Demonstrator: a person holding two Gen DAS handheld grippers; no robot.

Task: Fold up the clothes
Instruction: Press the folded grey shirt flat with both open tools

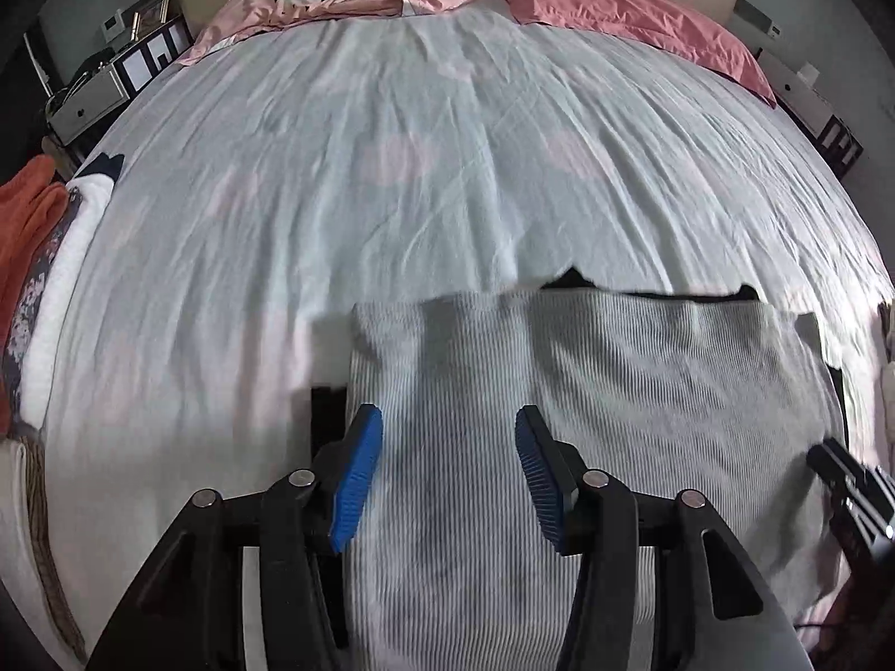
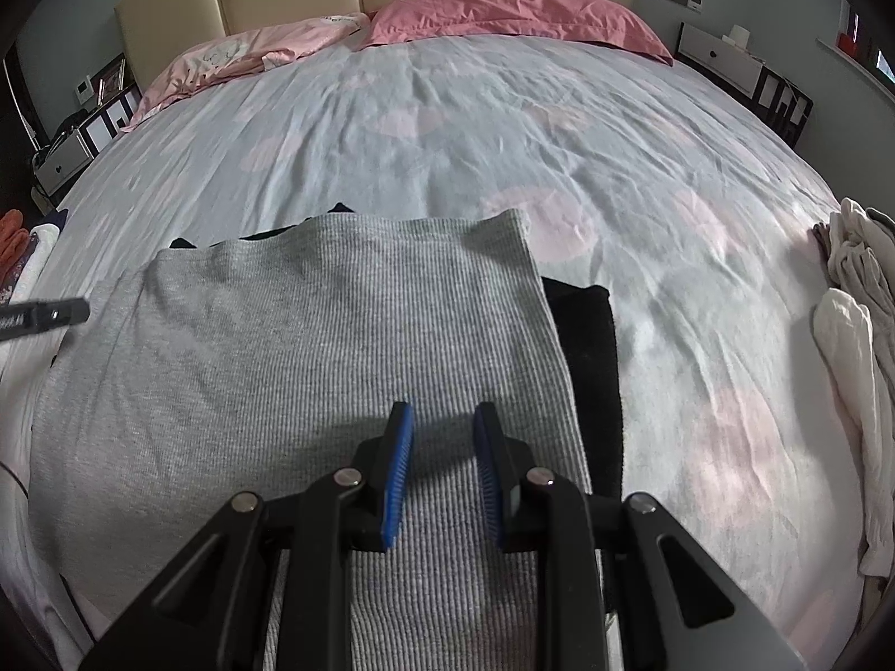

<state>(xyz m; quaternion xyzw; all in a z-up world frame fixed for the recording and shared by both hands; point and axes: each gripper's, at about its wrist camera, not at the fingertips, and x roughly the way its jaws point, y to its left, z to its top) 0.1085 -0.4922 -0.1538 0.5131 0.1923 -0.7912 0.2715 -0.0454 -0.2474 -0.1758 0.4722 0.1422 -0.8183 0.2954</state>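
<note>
The grey top (image 2: 313, 369) lies flat on the bed (image 2: 643, 257), directly under and ahead of both claws, with a black garment (image 2: 587, 346) peeking out from beneath its far edge and its right side. The left claw (image 1: 447, 469) hangs above the top's left part with its blue pads spread wide and nothing between them; the cloth below is untouched by them as far as the picture shows. The right claw (image 2: 443, 469) sits over the near right part of the top, its pads set narrower but still apart, with only bare ribbed fabric seen through the gap, so it pinches nothing either.

The top looks already laid out or part-folded, so the step in hand is probably taking a fresh hold for the next fold. To do it well, each claw should drop onto an edge or corner on its own side, not the middle of the panel, and bite only the grey layer so the black garment stays put. Both should close at matching points, lift together and carry the edge straight across, keeping it taut so no crease forms.

A pile (image 2: 856, 369) of pale clothes waits far right of the right claw; folded things (image 1: 50, 279) lie far left of the left claw.
</note>
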